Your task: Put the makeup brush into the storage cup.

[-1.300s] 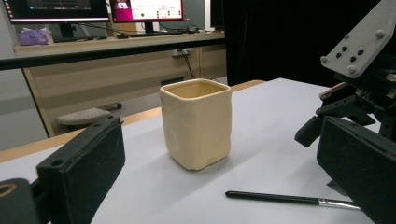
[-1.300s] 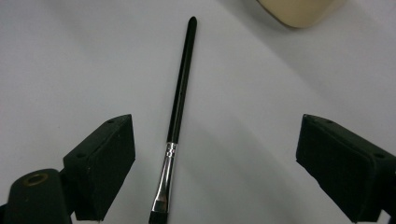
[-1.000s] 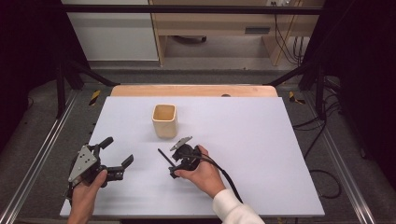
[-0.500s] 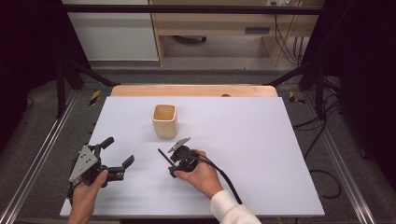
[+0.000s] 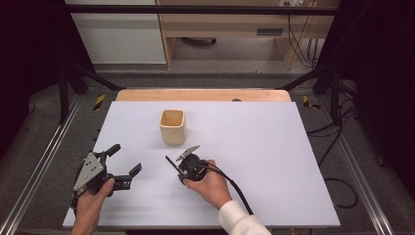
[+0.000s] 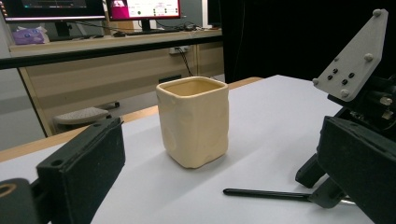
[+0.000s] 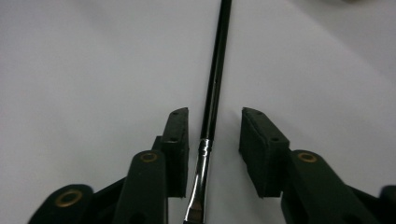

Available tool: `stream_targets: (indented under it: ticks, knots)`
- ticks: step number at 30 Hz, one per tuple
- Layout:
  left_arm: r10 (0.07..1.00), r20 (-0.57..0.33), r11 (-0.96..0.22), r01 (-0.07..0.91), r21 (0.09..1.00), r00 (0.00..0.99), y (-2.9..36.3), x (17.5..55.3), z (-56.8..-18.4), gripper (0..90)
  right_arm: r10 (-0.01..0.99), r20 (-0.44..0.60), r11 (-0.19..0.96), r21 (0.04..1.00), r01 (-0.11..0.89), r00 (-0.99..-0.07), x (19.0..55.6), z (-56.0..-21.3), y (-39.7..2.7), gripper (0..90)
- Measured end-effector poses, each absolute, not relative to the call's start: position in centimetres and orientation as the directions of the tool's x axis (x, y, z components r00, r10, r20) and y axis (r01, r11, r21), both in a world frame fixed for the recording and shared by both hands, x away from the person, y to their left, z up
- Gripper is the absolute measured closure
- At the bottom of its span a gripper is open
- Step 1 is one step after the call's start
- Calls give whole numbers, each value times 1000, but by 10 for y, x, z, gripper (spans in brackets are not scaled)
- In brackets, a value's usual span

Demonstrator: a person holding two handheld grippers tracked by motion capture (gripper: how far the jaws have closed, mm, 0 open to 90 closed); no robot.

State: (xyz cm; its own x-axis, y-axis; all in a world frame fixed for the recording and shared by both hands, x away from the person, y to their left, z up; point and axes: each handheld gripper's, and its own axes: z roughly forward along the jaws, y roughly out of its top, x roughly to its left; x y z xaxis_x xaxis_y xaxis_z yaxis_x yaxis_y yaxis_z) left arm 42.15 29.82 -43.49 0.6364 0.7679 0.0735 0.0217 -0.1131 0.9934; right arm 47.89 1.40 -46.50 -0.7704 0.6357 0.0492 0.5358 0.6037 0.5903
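A cream square cup (image 5: 172, 127) (image 6: 194, 121) stands upright on the white table. A thin black brush with a metal ferrule (image 5: 171, 163) (image 6: 266, 192) (image 7: 217, 70) lies flat in front of it. My right gripper (image 5: 185, 169) (image 7: 215, 116) points down over the brush's ferrule end. Its jaws have just been closing and stand either side of the handle. The left pad (image 7: 177, 140) is almost on it, while a gap remains at the right pad (image 7: 259, 144). My left gripper (image 5: 126, 158) rests open at the near left, aimed at the cup, with nothing between its fingers (image 6: 79, 172).
The white sheet (image 5: 274, 161) lies on a wooden tabletop (image 5: 205, 94) and is bare to the right and behind the cup. The right gripper's cable (image 5: 235, 188) trails toward the near edge. Metal frame rails (image 5: 34, 166) run along both sides.
The right gripper's jaws have narrowed around the brush handle. Both hands, the cup and the brush stay where they were.
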Motion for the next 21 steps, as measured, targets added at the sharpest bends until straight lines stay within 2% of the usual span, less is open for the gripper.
stream_targets:
  ticks: [10, 21]
  knots:
    - [766, 76, -118, 23, 993, 638, 297, 422, -435, 8, 623, -13, 631, 600, 492, -782, 475, -466, 15, 827]
    - [763, 71, -113, 25, 993, 642, 297, 423, -436, 8, 607, -21, 642, 601, 475, -794, 474, -466, 13, 838]
